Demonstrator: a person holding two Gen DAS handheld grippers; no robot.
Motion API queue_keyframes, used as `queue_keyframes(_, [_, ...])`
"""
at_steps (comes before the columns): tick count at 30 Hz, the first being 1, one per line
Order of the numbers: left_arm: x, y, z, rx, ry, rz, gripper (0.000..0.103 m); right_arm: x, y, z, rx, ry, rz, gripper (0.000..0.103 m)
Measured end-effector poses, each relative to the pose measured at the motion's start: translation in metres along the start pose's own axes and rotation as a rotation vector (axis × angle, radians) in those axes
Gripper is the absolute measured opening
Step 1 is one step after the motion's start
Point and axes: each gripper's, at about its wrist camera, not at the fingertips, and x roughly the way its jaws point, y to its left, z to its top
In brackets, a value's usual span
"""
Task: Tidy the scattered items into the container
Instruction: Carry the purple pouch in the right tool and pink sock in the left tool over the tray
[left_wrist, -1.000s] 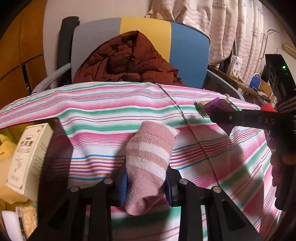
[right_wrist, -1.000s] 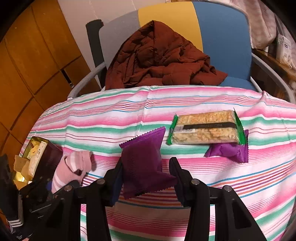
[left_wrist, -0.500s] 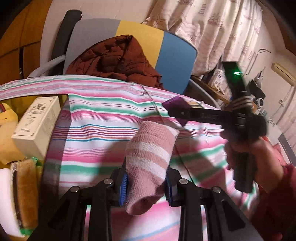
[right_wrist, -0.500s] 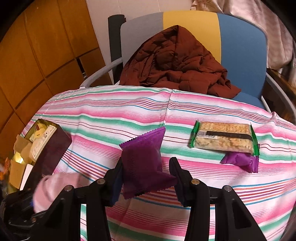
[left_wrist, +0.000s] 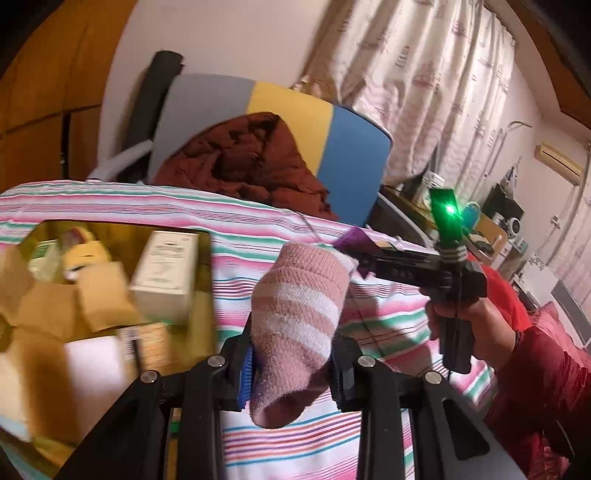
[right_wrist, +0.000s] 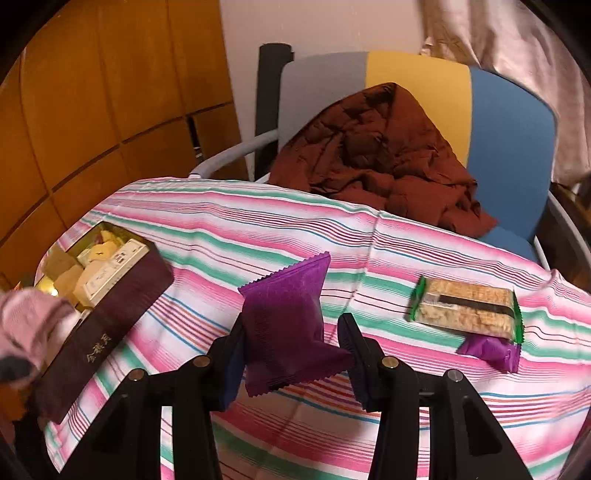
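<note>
My left gripper (left_wrist: 291, 363) is shut on a pink and white striped sock (left_wrist: 299, 317) and holds it in the air next to the container's right edge. The container is a dark maroon box (right_wrist: 107, 325) with a gold inside (left_wrist: 122, 229), holding several small boxes and packets. The sock also shows at the left edge of the right wrist view (right_wrist: 26, 325), over the box. My right gripper (right_wrist: 291, 343) is shut on a purple snack packet (right_wrist: 288, 325) above the striped cloth. The right gripper shows in the left wrist view (left_wrist: 399, 264).
A green-edged cereal bar (right_wrist: 465, 308) lies on a small purple packet (right_wrist: 491, 350) at the cloth's right. A chair (right_wrist: 509, 122) with a brown jacket (right_wrist: 380, 158) stands behind the table. The striped tablecloth (right_wrist: 258, 236) covers the table.
My left gripper has moved left with the sock, so the box now fills the left of its view. My right gripper has moved left with the purple packet, towards the box.
</note>
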Motion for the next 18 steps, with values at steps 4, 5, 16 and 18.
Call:
queue_keyframes(4, [-0.013, 0.031, -0.001, -0.065, -0.019, 0.065, 0.031, 0.003, 0.007, -0.002, -0.029, 0.011, 0.007, 0.048])
queue_keyframes(5, [-0.017, 0.039, -0.001, -0.081, -0.022, 0.085, 0.031, 0.003, 0.010, -0.002, -0.044, 0.010, 0.003, 0.048])
queue_keyframes(16, [-0.047, 0.112, -0.002, -0.208, -0.038, 0.242, 0.031, -0.012, 0.072, 0.008, -0.178, 0.003, 0.097, 0.048])
queue_keyframes(18, [-0.047, 0.121, 0.000, -0.238, -0.041, 0.239, 0.031, -0.015, 0.090, 0.009, -0.192, 0.002, 0.135, 0.048])
